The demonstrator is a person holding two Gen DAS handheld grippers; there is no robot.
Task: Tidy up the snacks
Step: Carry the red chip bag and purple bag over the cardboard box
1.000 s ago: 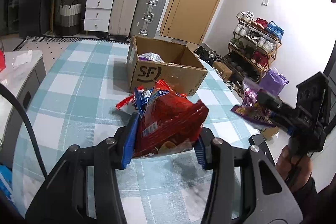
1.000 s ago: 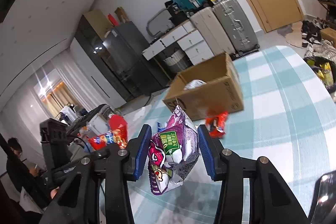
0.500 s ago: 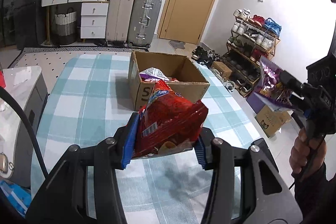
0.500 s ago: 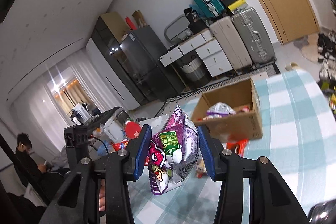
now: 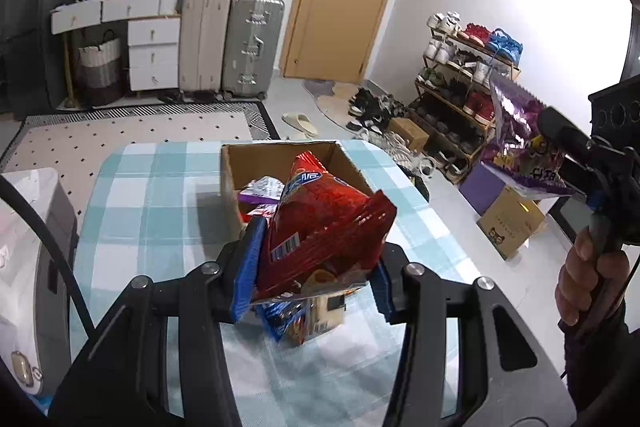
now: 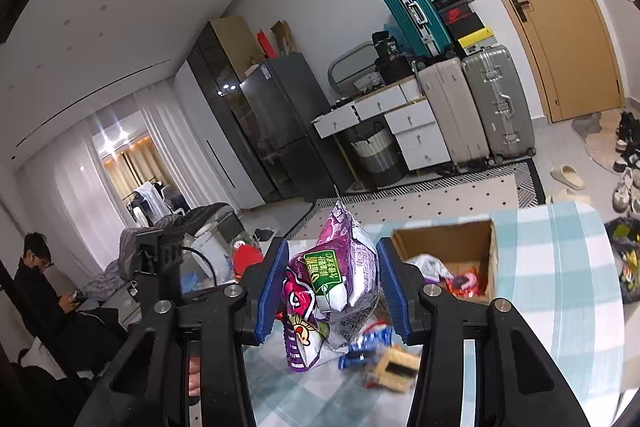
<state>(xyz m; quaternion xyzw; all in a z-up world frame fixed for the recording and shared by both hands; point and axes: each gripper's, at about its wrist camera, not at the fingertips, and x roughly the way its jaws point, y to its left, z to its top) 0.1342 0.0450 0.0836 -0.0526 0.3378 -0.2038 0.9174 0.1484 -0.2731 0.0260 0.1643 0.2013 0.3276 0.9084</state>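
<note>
Checked blue-and-white cloth covers the table, and an open cardboard box stands near its far edge with a few packets already inside. The left gripper is clamped on a red snack bag, its blue pads pressing both sides, held above the table just short of the box. The right gripper is likewise closed tight on a purple snack bag, raised off the table's right side. The step in hand appears to be the carry: both bags are lifted and not yet over the opening. Next, each bag probably needs bringing above the box's open top before the jaws let go, one at a time so the two do not collide. Only the left view shows the person's hand on the right gripper's handle, and the shoe rack; only the right view shows loose packets lying on the table under the grippers and a seated person at the room's far side.
</note>
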